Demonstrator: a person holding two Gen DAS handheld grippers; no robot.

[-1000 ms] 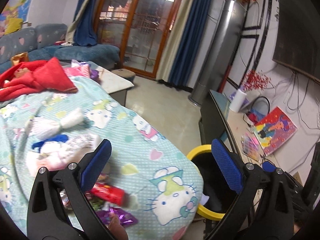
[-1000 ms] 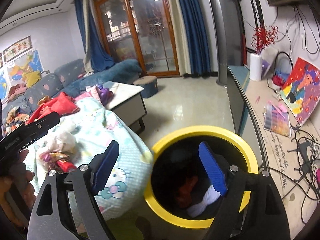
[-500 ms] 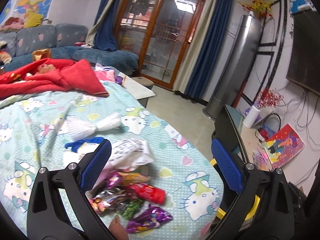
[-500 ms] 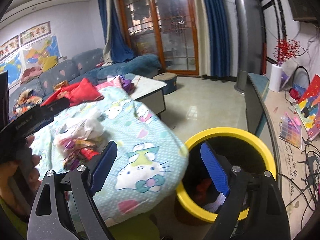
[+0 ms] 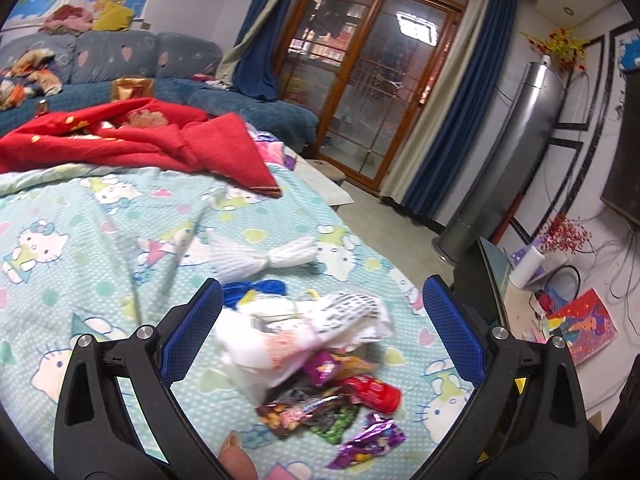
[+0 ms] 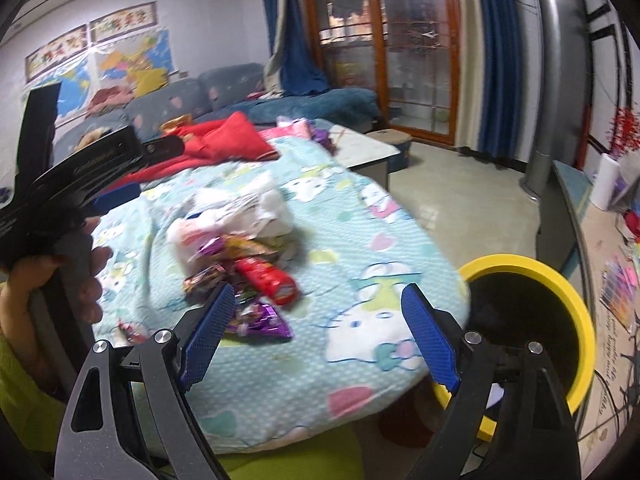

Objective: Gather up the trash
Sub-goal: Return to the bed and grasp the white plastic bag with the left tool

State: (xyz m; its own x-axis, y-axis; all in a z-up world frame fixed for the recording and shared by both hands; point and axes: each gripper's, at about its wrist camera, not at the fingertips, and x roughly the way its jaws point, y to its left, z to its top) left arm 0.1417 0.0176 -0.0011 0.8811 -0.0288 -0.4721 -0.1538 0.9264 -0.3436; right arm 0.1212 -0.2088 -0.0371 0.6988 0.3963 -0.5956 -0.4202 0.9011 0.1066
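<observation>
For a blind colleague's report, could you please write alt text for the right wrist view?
The open right gripper hovers over a pile of snack wrappers and white plastic bags on a cartoon-cat blanket. A yellow-rimmed bin stands at the right, beside the blanket's edge. At the left, a hand holds the left gripper.

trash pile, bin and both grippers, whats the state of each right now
left gripper: open, holding nothing
right gripper: open, holding nothing
wrapper pile: loose on the blanket, ungrasped
red tube: lying on its side
yellow bin: open-topped, beside the blanket's edge
</observation>
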